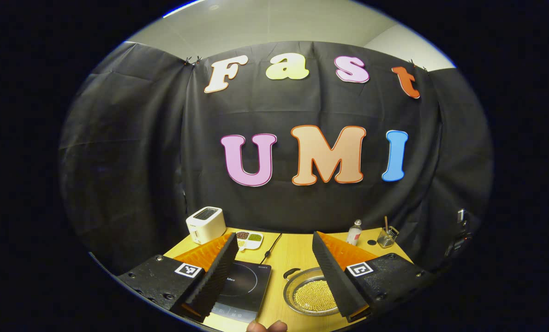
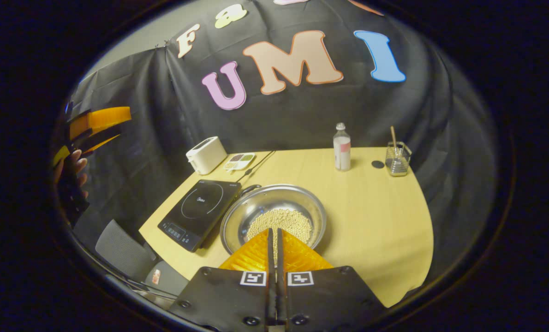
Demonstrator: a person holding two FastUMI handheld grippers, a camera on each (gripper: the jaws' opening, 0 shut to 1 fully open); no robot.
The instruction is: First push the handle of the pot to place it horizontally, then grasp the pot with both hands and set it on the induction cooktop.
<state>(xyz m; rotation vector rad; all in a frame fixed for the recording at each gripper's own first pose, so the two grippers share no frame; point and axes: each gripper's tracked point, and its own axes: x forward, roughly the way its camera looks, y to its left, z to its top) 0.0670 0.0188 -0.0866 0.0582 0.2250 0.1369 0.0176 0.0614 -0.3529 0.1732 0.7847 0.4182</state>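
A shiny metal pot (image 2: pixel 302 203) holding pale beans sits on the wooden table (image 2: pixel 376 216), just right of the black induction cooktop (image 2: pixel 200 207). Its dark loop handle (image 2: pixel 250 188) lies at the far-left rim, toward the cooktop's back corner. My right gripper (image 2: pixel 273 231) is shut with nothing between its fingers, and its tips hover over the pot's near rim. My left gripper (image 1: pixel 274 237) is open wide and held high in front of the table; below it lie the cooktop (image 1: pixel 242 286) and the pot (image 1: pixel 311 293). The left gripper (image 2: pixel 92 127) and the hand holding it also appear far left in the right gripper view.
A white toaster (image 2: pixel 206 154) and a divided dish (image 2: pixel 240 161) stand behind the cooktop, with a cable running back between them. A small bottle (image 2: pixel 342 147), a dark disc (image 2: pixel 378 164) and a glass holder (image 2: pixel 396 159) stand at the back right. A grey chair (image 2: pixel 122 251) is off the table's left edge.
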